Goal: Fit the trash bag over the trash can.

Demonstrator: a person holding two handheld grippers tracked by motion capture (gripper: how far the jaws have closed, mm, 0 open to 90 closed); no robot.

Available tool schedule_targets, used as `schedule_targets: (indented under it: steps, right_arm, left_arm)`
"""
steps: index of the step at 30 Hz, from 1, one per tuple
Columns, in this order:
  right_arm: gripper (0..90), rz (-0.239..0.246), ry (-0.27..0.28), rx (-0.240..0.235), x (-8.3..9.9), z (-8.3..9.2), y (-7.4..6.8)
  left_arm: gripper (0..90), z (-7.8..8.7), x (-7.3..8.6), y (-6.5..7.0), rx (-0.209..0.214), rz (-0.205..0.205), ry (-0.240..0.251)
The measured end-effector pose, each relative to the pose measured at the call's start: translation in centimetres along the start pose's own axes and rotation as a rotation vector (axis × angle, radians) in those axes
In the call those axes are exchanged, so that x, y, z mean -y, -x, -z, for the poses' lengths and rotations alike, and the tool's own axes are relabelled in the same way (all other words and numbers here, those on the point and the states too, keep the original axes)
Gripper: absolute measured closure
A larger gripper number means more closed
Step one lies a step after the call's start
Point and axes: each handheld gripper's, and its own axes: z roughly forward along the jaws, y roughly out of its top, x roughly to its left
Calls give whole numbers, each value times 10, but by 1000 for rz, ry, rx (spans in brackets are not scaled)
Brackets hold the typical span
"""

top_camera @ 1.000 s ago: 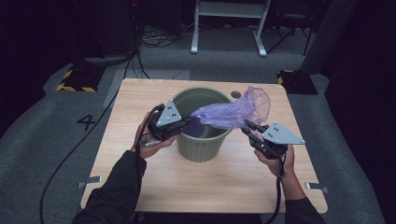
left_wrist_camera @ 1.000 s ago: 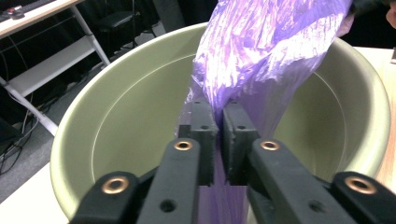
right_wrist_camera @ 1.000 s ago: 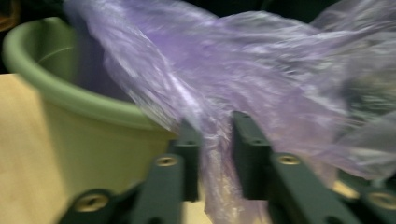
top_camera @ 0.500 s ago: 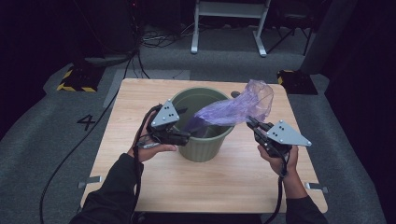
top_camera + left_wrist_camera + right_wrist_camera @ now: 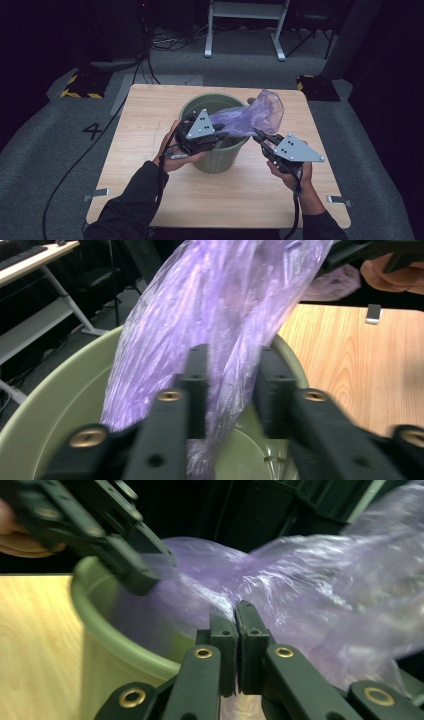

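Scene: a person at a wooden table (image 5: 150, 165) works a purple plastic bag (image 5: 250, 116) over a green bin (image 5: 220, 155) at the table's centre.
Bag position: stretched above the bin's mouth, from its near rim toward 2 o'clock.
Long axis: runs roughly 8 to 2 o'clock, loose end billowing at the far right.
Left gripper (image 5: 227, 385): jaws just closing around gathered film; whether the pads press it, I cannot tell.
Right gripper (image 5: 235, 625): jaws pressed together, pinching a fold of film.
Handling: likely light, limp, slippery, easily torn; best held at the bunched edge, not thin stretched film.
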Motion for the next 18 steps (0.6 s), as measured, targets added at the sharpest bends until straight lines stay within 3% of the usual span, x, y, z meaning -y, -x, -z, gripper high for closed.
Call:
schedule_targets:
  steps: [4, 11, 13, 15, 18]
  right_arm:
    - [863, 8, -4, -35, 0, 0, -6]
    - [545, -62, 12, -123, -4, 12, -6]
    - [497, -80, 30, -123, -5, 19, -5]
    - [479, -86, 50, -118, -7, 25, -4]
    - [422, -53, 38, -85, -12, 32, -7]
  left_arm:
    - [884, 7, 5, 1, 6, -35, 9]
    - [892, 24, 14, 1, -4, -38, 35]
    - [892, 26, 19, -1, -4, -15, 35]
    - [893, 27, 20, -1, -17, -21, 25]
    - [892, 29, 24, -3, -32, -18, 18]
